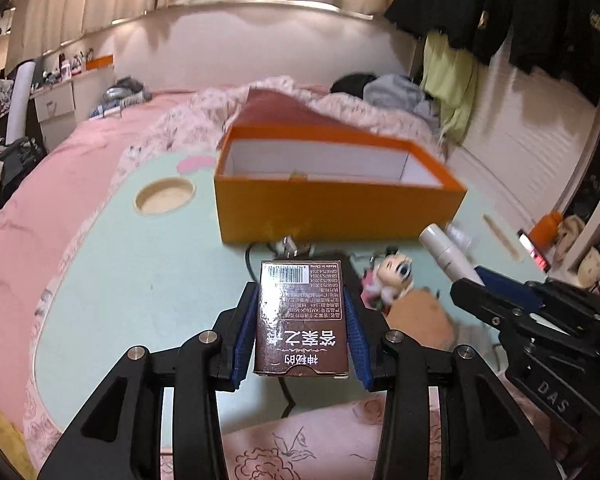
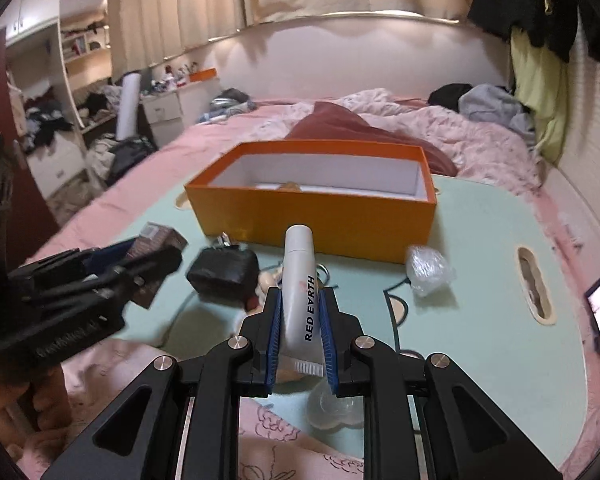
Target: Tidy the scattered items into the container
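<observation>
left fingers (image 1: 300,308) pinch brown box (image 1: 302,320); right fingers (image 2: 300,320) clamp white tube (image 2: 300,296).

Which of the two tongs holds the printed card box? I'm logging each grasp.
The left tongs hold the brown card box, with barcode and Chinese print. The right tongs grip a white Red Earth tube.

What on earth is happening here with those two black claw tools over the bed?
A person is tidying loose things into the orange box on a pale green tray table. The left gripper clamps a small brown carton; the right gripper clamps a white tube. Both are held short of the box, not over it. A black charger, a small doll and a crumpled clear wrapper lie on the table.
</observation>
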`<action>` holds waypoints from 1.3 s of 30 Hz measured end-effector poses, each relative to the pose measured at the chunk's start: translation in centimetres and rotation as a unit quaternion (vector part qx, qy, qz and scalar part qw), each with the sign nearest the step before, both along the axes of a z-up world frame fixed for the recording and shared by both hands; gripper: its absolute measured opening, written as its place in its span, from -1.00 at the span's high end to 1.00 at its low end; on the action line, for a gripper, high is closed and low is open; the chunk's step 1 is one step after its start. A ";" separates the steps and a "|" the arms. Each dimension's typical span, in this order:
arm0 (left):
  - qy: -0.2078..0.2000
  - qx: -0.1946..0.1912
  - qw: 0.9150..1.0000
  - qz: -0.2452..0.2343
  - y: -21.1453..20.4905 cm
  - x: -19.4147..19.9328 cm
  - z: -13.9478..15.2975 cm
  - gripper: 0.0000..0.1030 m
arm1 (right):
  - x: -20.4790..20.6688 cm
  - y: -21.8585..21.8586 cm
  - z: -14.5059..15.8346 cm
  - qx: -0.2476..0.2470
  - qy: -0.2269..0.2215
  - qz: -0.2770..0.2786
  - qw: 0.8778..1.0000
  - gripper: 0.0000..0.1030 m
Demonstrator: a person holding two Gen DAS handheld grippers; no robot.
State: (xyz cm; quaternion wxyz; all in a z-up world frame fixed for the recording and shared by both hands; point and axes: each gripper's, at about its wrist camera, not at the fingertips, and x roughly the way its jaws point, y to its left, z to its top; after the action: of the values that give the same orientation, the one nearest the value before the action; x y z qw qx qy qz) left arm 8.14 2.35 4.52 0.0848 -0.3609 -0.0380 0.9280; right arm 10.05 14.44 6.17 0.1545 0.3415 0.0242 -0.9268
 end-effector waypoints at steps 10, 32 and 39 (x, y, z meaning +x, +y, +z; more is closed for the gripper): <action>0.016 0.004 1.000 0.004 -0.3 0.5 0.3 0.19 | 0.0 -0.5 -0.5 0.012 -0.004 0.004 1.000 0.66; 0.016 0.003 1.000 0.001 -0.3 0.6 0.3 0.19 | -0.1 -0.3 -0.5 0.011 -0.002 0.004 1.000 0.66; 0.017 -0.001 1.000 -0.001 -0.2 0.7 0.4 0.19 | -0.1 -0.3 -0.5 0.012 -0.002 0.004 1.000 0.66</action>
State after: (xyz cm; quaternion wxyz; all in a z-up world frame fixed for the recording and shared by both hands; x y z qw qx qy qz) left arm 8.82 2.19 4.88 0.0861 -0.3452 -0.0353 0.9339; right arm 9.93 14.15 5.68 0.1544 0.3451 0.0359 -0.9251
